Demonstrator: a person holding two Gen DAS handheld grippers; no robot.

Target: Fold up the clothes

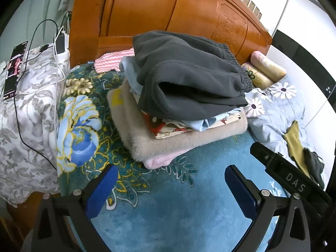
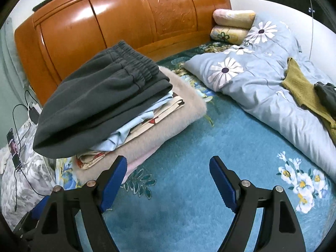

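Right wrist view: both grippers, left [image 1: 169, 185] and right [image 2: 168, 175], spread, holding nothing; folded dark grey fleece trousers [image 2: 100, 103] top the stack ahead-left. Unfolded olive knit garment [image 2: 302, 92] ahead-right looks like the next pick.

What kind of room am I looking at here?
Most likely a bedroom. A carved wooden headboard stands behind a bed spread with a blue floral blanket, with rolled pillows and a daisy-print quilt at one side. A stack of folded clothes sits on the blanket.

Glossy orange wooden headboard [image 2: 117, 21], blue floral bed blanket [image 2: 184, 151], pale green wall [image 1: 40, 4]
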